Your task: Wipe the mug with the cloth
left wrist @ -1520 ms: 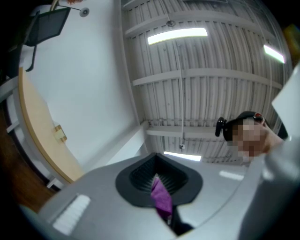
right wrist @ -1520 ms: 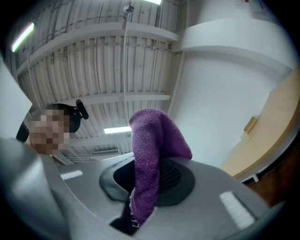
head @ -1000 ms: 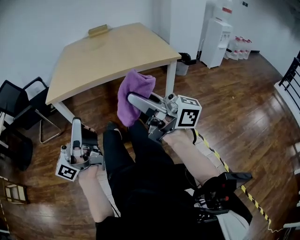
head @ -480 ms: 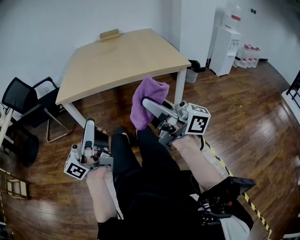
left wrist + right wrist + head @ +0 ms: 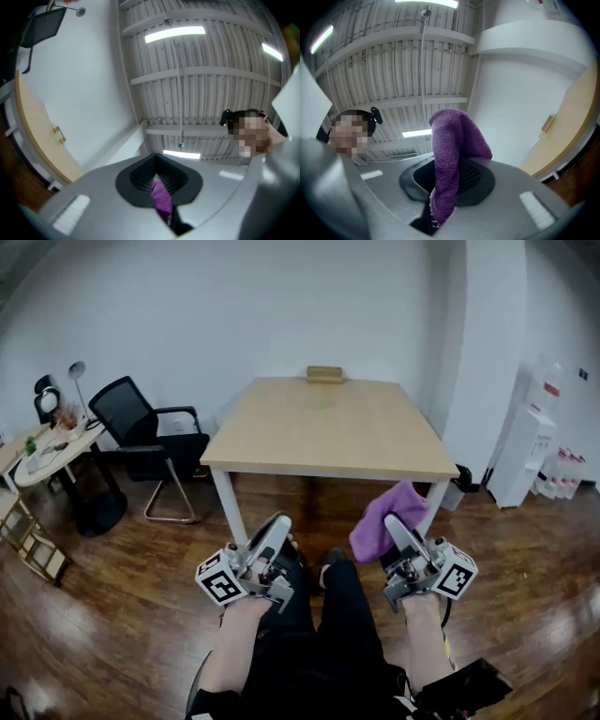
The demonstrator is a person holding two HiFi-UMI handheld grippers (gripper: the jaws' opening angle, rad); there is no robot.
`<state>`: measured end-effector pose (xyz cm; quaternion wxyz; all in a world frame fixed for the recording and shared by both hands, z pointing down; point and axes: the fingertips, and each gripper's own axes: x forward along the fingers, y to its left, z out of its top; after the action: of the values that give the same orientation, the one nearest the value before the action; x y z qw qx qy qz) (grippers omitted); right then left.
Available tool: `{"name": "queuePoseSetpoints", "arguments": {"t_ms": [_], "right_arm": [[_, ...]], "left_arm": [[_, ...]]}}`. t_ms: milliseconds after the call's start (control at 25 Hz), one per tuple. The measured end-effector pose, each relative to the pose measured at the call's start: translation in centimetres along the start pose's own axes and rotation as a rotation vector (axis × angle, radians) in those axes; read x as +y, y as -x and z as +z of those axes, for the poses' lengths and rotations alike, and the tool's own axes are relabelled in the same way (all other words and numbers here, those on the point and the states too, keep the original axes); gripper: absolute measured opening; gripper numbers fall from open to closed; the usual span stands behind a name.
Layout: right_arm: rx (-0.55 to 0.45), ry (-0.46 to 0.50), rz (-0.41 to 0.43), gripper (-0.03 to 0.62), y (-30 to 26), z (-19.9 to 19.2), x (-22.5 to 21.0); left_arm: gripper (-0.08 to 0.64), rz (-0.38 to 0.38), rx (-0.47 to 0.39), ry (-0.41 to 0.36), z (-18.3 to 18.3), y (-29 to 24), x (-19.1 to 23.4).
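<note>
My right gripper point(image 5: 394, 526) is shut on a purple cloth point(image 5: 378, 521), which bunches up over its fingers in front of the table's near right leg. In the right gripper view the cloth point(image 5: 452, 145) stands up out of the closed black pads point(image 5: 476, 176) against the ceiling. My left gripper point(image 5: 278, 525) is shut and points up and away over my lap. A thin purple sliver point(image 5: 162, 199) shows at the seam of its pads point(image 5: 140, 178) in the left gripper view; I cannot tell what it is. No mug shows in any view.
A light wooden table point(image 5: 328, 432) stands ahead with a small tan block point(image 5: 324, 374) at its far edge. A black chair point(image 5: 150, 432) and a round side table point(image 5: 52, 446) are at the left. A white water dispenser point(image 5: 530, 456) is at the right. My legs are below.
The head view has lifted from the floor toward the wall, so the table lies straight ahead and both grippers sit lower in the picture. The cloth stays in the right gripper.
</note>
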<state>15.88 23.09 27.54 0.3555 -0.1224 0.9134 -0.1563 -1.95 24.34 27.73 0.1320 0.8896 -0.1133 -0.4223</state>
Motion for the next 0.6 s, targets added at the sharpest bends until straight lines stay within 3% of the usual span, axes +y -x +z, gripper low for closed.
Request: {"name": "queuePoseSetpoints", "arguments": {"t_ms": [120, 600], "right_arm": [[-0.015, 0.006, -0.011, 0.057, 0.22, -0.04, 0.2], [0.002, 0.047, 0.021, 0.057, -0.5, 0.33, 1.08]], "left_arm": [[0.0, 0.026, 0.045, -0.032, -0.19, -0.3, 0.43], [0.0, 0.019, 0.031, -0.043, 0.26, -0.57, -0.05]]}}
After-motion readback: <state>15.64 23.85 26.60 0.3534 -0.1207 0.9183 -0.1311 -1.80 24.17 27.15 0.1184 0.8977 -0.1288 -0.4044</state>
